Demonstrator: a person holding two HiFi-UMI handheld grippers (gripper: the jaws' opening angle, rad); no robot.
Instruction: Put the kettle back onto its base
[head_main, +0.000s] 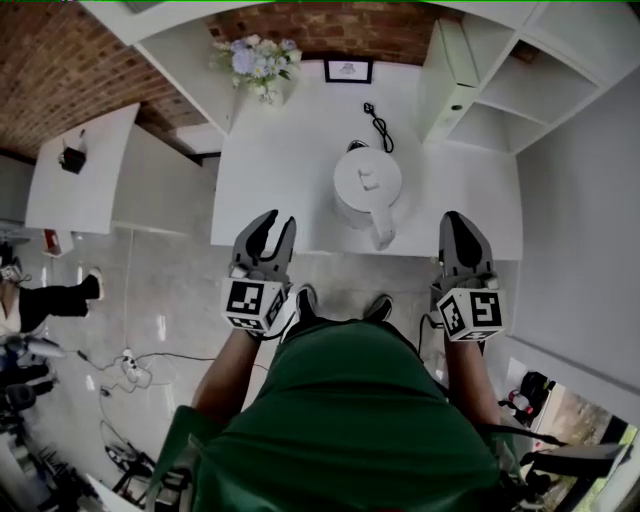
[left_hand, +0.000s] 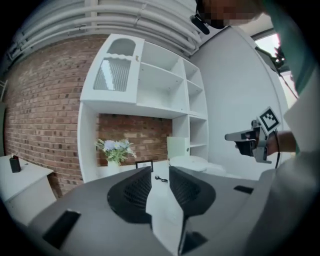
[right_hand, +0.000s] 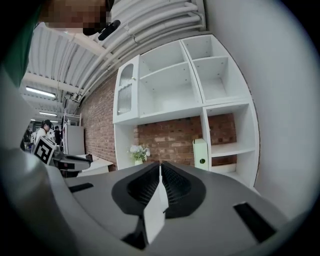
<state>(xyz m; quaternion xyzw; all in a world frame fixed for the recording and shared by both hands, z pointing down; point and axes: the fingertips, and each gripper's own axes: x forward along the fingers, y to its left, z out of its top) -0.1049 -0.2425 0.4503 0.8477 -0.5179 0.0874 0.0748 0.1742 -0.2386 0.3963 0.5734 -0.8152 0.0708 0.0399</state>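
Claws hang level with each other over the floor, just short of the table's (head_main: 290, 180) near edge, and neither touches anything. The left claw (left_hand: 160, 172) stands spread, and only bare tabletop shows in the gap between its ribbed pads. The right claw (right_hand: 160, 167) is pressed together at the tips, with nothing pinched between them.

Beyond them the white kettle (head_main: 368, 185) sits on the table, nearer the right claw's side than the left's, and well apart from both. Its lid is down, and one part juts toward the near edge. Whether a base lies under it cannot be told from above. A black cord (head_main: 380, 125) lies curled on the tabletop just behind it.

At the back, a vase (left_hand: 114, 166) holds pale flowers (head_main: 257, 60), with a small picture frame (head_main: 348, 70) beside it against the brick wall (left_hand: 45, 100). A pale upright box (right_hand: 200, 154) stands at the back right corner, just beside the white shelf unit (right_hand: 200, 90).
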